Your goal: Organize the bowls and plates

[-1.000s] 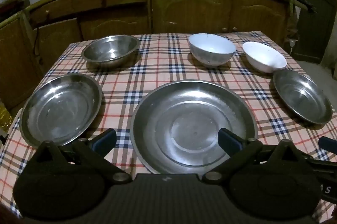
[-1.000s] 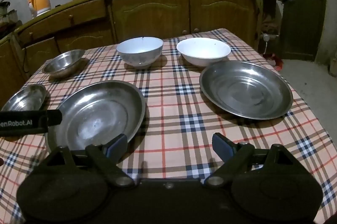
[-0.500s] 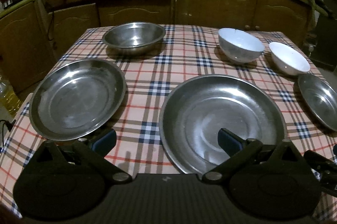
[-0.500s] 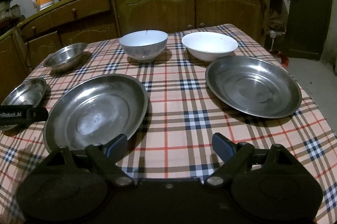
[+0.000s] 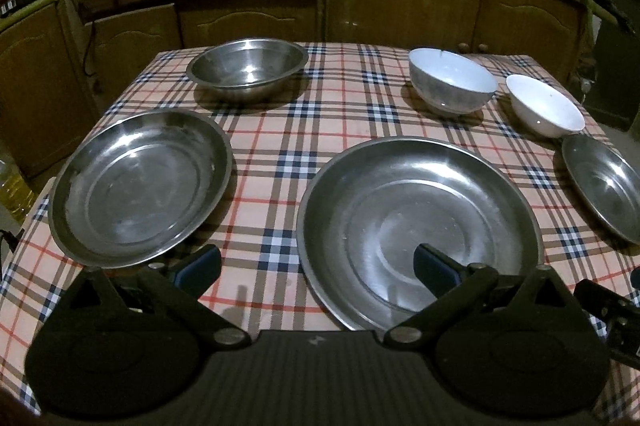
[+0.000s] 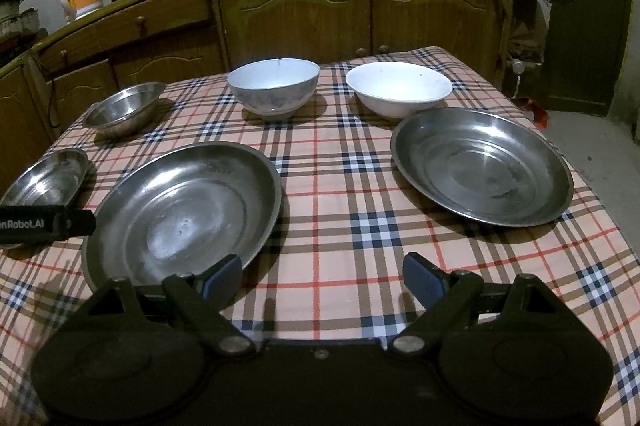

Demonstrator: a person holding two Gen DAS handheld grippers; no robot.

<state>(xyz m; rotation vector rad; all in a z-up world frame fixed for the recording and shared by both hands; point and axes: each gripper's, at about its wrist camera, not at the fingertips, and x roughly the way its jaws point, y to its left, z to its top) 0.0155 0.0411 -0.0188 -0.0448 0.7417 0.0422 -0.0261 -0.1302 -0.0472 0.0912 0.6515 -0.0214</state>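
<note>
Left wrist view shows the left tool spread and empty, the small plate at ten o'clock, so it should pinch the near rim squarely before lifting toward the big plate.

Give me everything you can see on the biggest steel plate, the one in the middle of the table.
The large round stainless-steel plate is shallow, with a flat centre, faint concentric rings, a gently sloped wall and a thin rolled rim. It looks empty, with dull smudges on the metal. It lies flat and upright on the plaid tablecloth, between two smaller steel plates, touching neither. The open left gripper is near its front rim; contact cannot be told.
</note>
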